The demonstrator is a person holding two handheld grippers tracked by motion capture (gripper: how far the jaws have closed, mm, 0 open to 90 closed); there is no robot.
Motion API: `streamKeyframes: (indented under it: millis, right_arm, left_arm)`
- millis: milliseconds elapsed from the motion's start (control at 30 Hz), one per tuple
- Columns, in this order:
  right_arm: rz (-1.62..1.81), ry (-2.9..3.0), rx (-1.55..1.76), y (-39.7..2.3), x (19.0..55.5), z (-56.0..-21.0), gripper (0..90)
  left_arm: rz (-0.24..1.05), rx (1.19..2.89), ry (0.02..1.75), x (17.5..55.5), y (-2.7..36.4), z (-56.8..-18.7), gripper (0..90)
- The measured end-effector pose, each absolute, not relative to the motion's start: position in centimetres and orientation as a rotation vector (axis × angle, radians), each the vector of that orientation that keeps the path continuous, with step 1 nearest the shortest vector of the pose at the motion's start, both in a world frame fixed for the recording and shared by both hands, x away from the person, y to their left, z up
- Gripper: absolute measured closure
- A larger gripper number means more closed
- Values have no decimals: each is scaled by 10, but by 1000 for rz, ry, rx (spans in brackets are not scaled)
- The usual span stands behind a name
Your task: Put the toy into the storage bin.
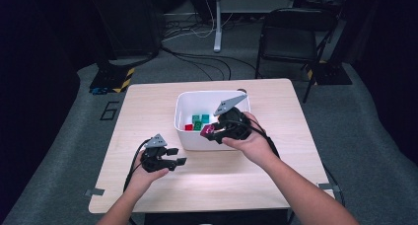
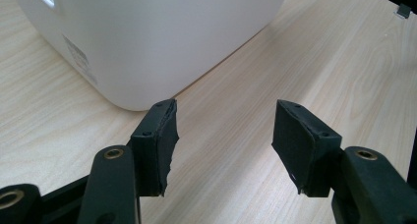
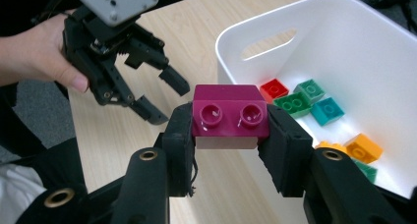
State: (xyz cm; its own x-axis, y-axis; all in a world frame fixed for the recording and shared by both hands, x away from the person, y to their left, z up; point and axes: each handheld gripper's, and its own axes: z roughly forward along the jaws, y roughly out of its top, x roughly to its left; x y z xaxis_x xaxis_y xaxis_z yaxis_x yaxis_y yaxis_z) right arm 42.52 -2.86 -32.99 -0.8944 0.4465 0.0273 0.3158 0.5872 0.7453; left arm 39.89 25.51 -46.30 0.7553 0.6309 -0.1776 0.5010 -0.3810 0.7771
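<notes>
- Two grippers work at the tabletop (image 1: 148, 111), each held in one of the person's hands; the right gripper (image 1: 213, 132) hangs over the near rim of the white bin (image 1: 185, 106), and the left gripper (image 1: 178, 162) waits to the left of it, nearer the person.
- The right gripper's jaws are clamped on a magenta brick (image 3: 230, 117), one pad against each short end, studs facing the camera in the right gripper view. Gripping it end to end leaves the studded face and the underside free, which I judge suits handing it over or setting it down flat.
- The magenta brick sits just above the bin's near wall, clear of the other bricks, so it looks like it is being taken out rather than put in.
- Still in the bin are a red brick (image 3: 274, 89), green bricks (image 3: 295, 104), a teal brick (image 3: 327, 110) and an orange brick (image 3: 363, 148), lying loose on the floor of the bin and mostly toward its near side.
- The left gripper's jaws stand wide apart with nothing between them, bare wood showing through the gap in the left gripper view. They point at the bin's near left corner, low over the tabletop, seemingly ready to receive the brick or steady the bin.
</notes>
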Motion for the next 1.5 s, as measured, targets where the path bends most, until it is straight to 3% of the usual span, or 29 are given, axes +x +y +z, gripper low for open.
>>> streamKeyframes:
  millis: [433,1100,1500]
  right_arm:
    - [1175,2592,688,-22,459,-315,581]
    - [1115,2581,781,5,523,-342,581]
    - [1086,2578,829,20,544,-356,581]
  left_arm:
    - [183,2062,851,399,255,-463,424]
    - [188,2058,849,400,256,-463,423]
    - [183,2060,847,401,255,-465,424]
